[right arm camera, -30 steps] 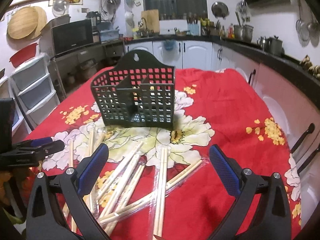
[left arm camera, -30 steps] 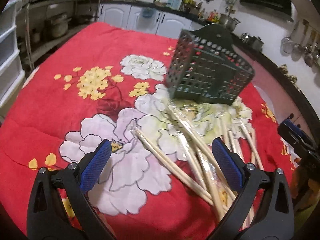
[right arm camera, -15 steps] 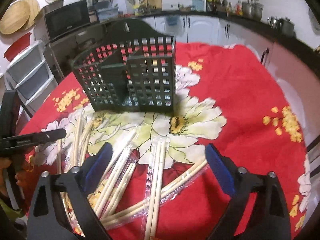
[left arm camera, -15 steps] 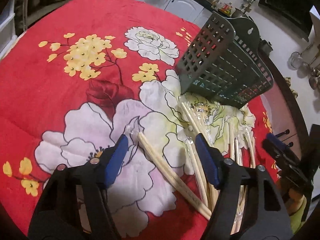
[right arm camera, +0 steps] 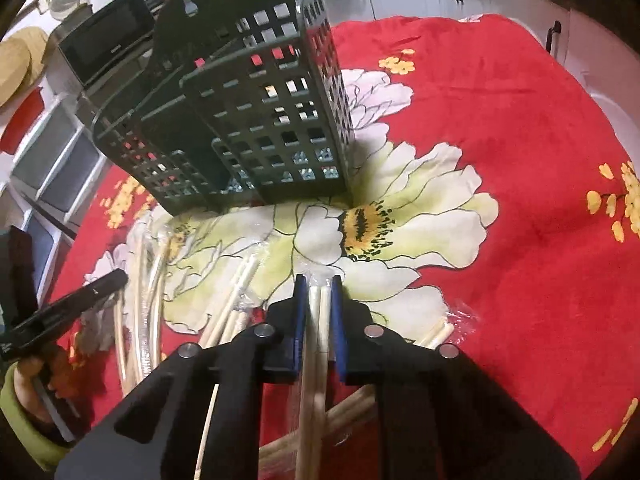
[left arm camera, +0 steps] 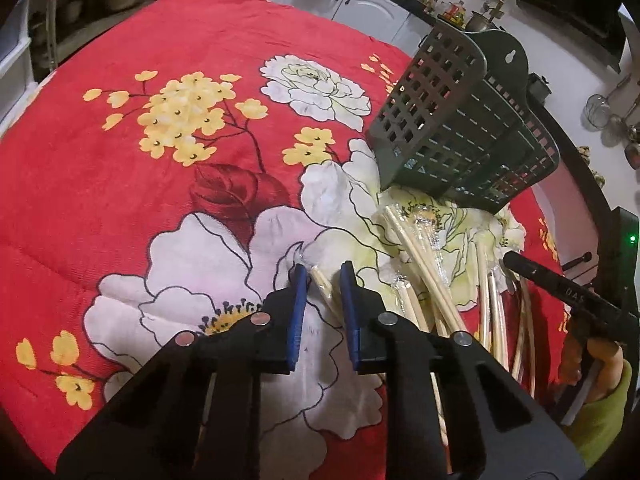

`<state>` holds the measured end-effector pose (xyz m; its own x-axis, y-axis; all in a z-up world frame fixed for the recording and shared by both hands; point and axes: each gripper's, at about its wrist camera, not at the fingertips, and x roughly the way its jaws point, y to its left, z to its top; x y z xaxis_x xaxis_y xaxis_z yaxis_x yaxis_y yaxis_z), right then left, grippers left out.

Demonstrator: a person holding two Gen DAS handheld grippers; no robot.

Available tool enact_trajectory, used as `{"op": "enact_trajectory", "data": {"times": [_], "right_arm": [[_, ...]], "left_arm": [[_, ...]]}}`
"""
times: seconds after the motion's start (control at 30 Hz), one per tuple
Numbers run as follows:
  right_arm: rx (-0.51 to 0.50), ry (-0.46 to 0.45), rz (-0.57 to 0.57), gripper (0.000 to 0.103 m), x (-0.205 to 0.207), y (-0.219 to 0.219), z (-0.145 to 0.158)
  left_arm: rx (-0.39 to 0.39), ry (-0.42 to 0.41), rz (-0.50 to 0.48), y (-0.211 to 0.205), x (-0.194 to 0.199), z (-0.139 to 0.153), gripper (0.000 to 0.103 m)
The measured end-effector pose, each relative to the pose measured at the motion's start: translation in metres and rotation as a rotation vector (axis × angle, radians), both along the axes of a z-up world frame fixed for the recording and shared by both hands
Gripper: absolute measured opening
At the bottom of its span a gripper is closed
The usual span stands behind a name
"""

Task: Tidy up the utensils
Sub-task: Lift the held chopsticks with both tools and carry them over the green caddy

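Both grippers have narrowed from wide open a second ago and dropped low over the chopsticks.

Left gripper [left arm camera: 323, 276]: blue pads nearly together, straddling the tip of one wrapped chopstick pair [left arm camera: 322, 283] on the red floral cloth [left arm camera: 120, 184], at the left edge of the pile; firm contact cannot be told.

Basket [left arm camera: 460, 128]: dark green, perforated, standing at the far side, just beyond the pile.

Loose chopsticks [left arm camera: 424, 264]: wrapped pairs scattered between the grippers, near the basket's foot.

Right gripper [right arm camera: 319, 282]: pads clamped on a wrapped chopstick pair [right arm camera: 316, 344] running back under it.
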<state>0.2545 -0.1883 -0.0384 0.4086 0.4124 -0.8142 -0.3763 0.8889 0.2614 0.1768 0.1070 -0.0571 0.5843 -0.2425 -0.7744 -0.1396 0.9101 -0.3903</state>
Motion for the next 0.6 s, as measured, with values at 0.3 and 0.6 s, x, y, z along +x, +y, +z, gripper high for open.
{"op": "enact_trajectory", "data": {"times": [0.3, 0.6], "right_arm": [[0.056, -0.098, 0.044, 0.010, -0.022, -0.005, 0.038], [0.104, -0.287, 0.114, 0.006, -0.052, 0.000, 0.095]], "left_arm": [[-0.031, -0.035, -0.065, -0.004, -0.020, 0.017, 0.008], [0.010, -0.166, -0.112, -0.008, -0.033, 0.078, 0.005]]}}
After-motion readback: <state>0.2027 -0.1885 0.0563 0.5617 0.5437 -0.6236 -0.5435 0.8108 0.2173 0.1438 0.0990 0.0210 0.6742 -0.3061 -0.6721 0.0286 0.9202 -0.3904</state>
